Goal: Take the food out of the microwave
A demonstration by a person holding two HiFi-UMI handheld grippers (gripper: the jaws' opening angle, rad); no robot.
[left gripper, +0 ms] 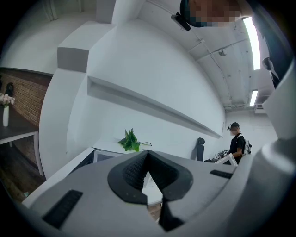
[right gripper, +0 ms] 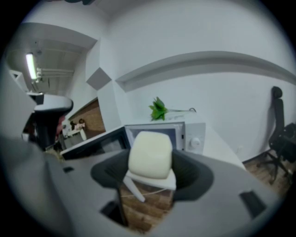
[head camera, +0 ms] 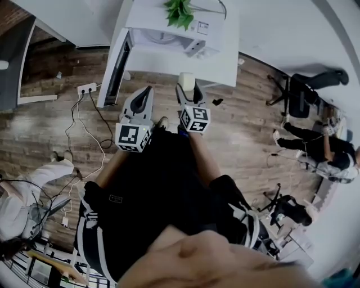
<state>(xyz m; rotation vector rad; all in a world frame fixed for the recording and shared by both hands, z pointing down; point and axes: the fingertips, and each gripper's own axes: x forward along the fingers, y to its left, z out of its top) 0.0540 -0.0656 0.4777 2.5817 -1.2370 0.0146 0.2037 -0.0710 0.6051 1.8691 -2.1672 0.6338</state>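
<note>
Food clear of microwave, right tool loaded

Food (right gripper: 150,155), a pale cream rounded block on a thin white base, sits between the jaws of the right tool (head camera: 190,97), which are clenched on its two sides. It is held outside the microwave (head camera: 169,38), in front of the opening and over the wooden floor (head camera: 50,129) rather than over the counter (head camera: 222,64). In the head view the microwave lies at 12 o'clock from the person. Its door (head camera: 111,64) is swung wide toward 11 o'clock, which leaves the way out of the cavity free. No other item can be made out inside the cavity.

Left tool (left gripper: 147,159) is closed, tips touching, with nothing between them; only counter and floor show through the gap below the pads. It hangs at 9 o'clock of the right tool, just beside it, pointing toward the open door. Judgement: it is positioned there either to steady the load or to shut the door.

The side grip holds the block upright on its base, a sensible hold for something that looks soft; too hard a squeeze could dent it. Judgement: removal itself appears done, and a place to set the food is not yet chosen. Cables (head camera: 76,121) on the floor at 9 o'clock are a trip hazard. A plant (head camera: 180,11) stands at 12 o'clock beyond the opening, well apart from the load.
</note>
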